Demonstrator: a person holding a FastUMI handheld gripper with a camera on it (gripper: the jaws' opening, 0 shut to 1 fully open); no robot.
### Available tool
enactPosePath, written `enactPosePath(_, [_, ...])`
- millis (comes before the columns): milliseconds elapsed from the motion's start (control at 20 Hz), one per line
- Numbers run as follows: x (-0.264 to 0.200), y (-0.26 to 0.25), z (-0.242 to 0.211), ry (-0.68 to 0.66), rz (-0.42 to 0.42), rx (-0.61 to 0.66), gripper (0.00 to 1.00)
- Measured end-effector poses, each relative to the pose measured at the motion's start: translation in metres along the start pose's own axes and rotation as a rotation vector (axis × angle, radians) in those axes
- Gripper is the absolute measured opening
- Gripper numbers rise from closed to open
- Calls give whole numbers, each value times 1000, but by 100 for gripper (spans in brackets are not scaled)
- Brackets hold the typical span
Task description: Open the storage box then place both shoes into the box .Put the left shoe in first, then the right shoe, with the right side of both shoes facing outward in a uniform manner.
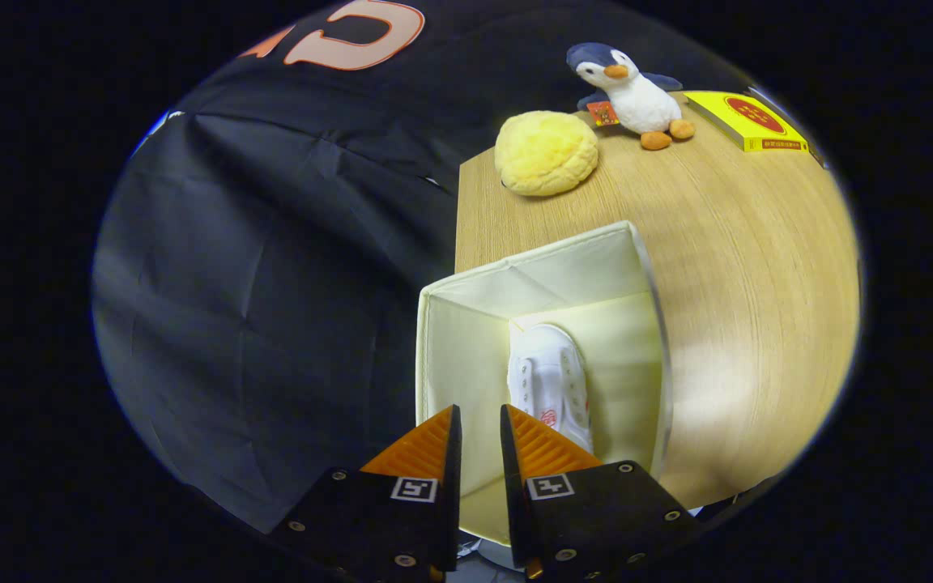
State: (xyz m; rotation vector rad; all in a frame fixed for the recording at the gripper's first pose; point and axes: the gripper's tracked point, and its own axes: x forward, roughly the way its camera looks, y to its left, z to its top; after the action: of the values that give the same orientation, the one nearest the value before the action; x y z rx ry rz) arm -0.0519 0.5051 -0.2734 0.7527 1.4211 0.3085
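The storage box (pixel 466 348) sits open at the near corner of a light wooden table (pixel 758 308), its mouth turned up toward the camera. It is a soft-sided box of pale cream fabric, with smooth inner walls that show faint diagonal fold creases on the far wall and a thin lighter trim along the rim. Inside it, against the right-hand part of the floor, lies one white shoe (pixel 549 385), a canvas lace-up with small eyelets down its left side, white laces, a rounded toe pointing away from the gripper, and a small red mark near the tongue. The shoe's near end is hidden behind the right finger, so its heel cannot be seen. The gripper (pixel 480 425) hangs above the near edge of the box, its two fingers drawn close with only a narrow gap between them and nothing held in that gap; the tips point down into the box, just beside the shoe. Beyond the box, at the far side of the table, rest a fluffy yellow round cushion (pixel 546 154), a plush penguin (pixel 628 93) with a red tag, and a flat yellow packet (pixel 746 121), all well apart from the box.
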Motion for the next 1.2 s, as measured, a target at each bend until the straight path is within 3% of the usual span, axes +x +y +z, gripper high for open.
enactPosePath(150, [-33, -11, 19, -74, 32, -43, 38])
enactPosePath(300, [-71, -45, 37, -162, 1, -138, 62])
enactPosePath(400, [-102, -70, 42, -204, -13, -192, 72])
enactPosePath(700, [-183, -154, 42, -297, -61, -285, 90])
enactPosePath(800, [-203, -196, 39, -314, -113, -291, 95])
enactPosePath(1200, [-287, -392, 16, -334, -463, -266, 96])
